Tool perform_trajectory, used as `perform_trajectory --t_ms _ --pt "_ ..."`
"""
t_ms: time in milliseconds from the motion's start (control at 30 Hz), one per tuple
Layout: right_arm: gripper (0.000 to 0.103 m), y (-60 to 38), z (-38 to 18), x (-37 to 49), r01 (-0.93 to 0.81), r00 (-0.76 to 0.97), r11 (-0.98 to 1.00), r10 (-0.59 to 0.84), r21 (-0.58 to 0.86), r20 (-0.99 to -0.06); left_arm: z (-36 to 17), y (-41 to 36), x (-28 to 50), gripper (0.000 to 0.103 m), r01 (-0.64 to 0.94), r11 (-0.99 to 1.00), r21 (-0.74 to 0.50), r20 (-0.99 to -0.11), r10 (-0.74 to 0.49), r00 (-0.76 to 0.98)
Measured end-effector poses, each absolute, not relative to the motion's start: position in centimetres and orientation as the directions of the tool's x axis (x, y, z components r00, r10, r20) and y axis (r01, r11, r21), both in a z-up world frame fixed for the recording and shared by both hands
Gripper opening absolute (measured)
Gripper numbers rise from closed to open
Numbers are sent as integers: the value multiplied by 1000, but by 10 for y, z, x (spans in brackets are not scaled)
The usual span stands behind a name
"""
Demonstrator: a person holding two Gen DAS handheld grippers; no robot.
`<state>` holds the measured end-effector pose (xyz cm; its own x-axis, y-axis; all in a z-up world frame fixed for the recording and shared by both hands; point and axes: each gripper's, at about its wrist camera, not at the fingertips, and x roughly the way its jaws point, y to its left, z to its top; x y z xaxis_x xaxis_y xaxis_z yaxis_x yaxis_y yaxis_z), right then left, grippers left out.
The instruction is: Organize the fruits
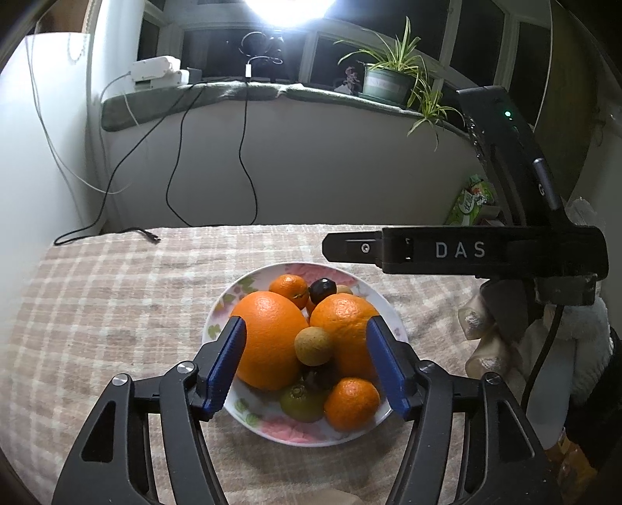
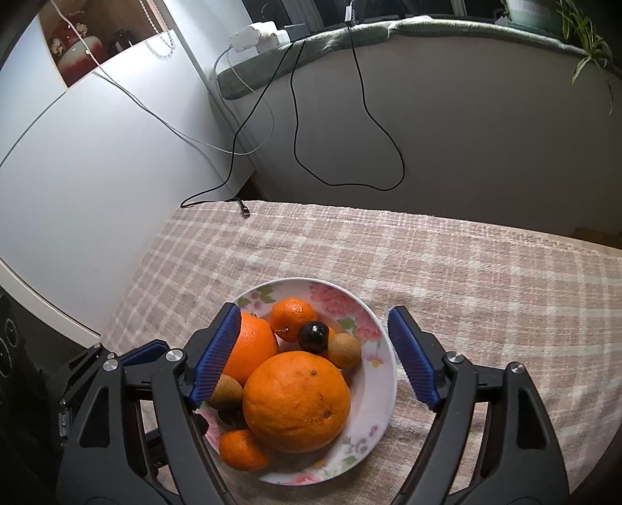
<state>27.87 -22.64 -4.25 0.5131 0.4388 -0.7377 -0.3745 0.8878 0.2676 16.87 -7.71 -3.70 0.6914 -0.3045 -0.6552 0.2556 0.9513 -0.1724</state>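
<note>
A flowered white plate on the checked cloth holds two large oranges, two mandarins, tan longans, a dark round fruit and a greenish fruit. My left gripper hovers open over the near side of the plate, its blue pads flanking the oranges and gripping nothing. My right gripper is open above the plate too, holding nothing. Its black housing shows at the right of the left wrist view.
A black cable end lies at the cloth's far edge. Behind are a wall, a windowsill with a potted plant and a power strip. A white cabinet stands left. A green snack bag is at the right.
</note>
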Motion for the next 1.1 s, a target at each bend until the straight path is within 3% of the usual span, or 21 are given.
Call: perform_trajectory --t_ms 533,733,1100 --pt "86 -241 -22 223 -379 646 914 374 146 -666 -25 -72 138 69 213 968 -132 -624 -248 741" --pt "96 -252 -13 192 -363 709 926 349 107 -613 -21 -66 125 70 188 975 -115 -609 -219 763" --pt "97 -269 -22 152 -266 774 964 221 12 -593 -14 -63 103 72 172 979 -112 -588 -205 783"
